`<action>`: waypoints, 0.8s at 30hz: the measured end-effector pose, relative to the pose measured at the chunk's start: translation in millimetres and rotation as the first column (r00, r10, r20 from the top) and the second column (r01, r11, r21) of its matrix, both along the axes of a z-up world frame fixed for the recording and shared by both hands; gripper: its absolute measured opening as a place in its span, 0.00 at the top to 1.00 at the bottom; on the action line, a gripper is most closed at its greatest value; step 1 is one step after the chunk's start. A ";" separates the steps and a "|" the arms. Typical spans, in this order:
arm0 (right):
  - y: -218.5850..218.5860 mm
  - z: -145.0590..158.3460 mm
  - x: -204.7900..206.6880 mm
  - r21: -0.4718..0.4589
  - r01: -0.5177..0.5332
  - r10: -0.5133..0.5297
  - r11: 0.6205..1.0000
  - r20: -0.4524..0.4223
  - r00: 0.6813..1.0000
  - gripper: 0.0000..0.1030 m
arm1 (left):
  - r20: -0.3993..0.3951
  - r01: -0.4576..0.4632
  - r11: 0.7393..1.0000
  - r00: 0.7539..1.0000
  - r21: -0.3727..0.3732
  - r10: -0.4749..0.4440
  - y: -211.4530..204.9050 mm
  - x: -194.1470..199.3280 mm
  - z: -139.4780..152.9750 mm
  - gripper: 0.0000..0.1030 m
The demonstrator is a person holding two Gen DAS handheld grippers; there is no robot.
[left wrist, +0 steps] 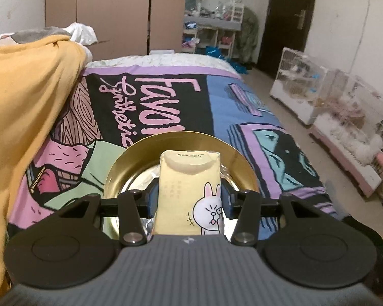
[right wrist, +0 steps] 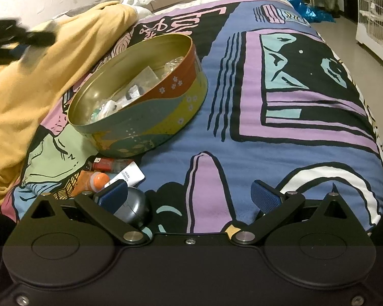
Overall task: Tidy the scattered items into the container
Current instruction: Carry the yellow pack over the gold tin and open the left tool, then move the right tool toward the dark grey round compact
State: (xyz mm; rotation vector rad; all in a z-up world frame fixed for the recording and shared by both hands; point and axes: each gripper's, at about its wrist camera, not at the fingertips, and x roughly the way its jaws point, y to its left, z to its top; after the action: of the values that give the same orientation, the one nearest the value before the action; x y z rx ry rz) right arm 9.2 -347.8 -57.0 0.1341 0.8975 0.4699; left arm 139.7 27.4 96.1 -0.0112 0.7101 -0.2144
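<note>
The left gripper (left wrist: pixel 190 199) clamps a yellow tissue pack (left wrist: pixel 190 191) above the round tin (right wrist: pixel 138 89), which needs releasing inside; the right gripper (right wrist: pixel 189 199) hangs open near the tin

The tissue pack (left wrist: pixel 189 191) is pale yellow with a white cartoon rabbit printed near its lower right corner. The round tin (right wrist: pixel 138 94) is gold inside; its outer wall carries bands of red-orange, teal and olive with small white flowers and dots. Under the tin, the bedspread (right wrist: pixel 280 117) is blue, lilac, black and turquoise with pink lettering. Left of the tin lies a mustard-yellow blanket (right wrist: pixel 38 81). In front of the tin sit an orange-capped bottle (right wrist: pixel 99 179), a white tube (right wrist: pixel 126 176) and a grey ball (right wrist: pixel 132 205).
</note>
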 end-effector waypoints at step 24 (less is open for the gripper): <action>-12.1 2.4 -13.6 -0.020 0.097 -0.097 0.995 0.010 0.995 0.00 | -0.111 -0.005 0.997 0.994 0.083 0.014 46.4 -70.3 -33.5 0.00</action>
State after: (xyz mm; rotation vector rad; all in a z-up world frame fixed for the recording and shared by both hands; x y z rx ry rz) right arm -4.5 -359.9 -54.6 0.1560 0.8823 0.3706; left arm 69.4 73.8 62.6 0.0526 0.8301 -0.1762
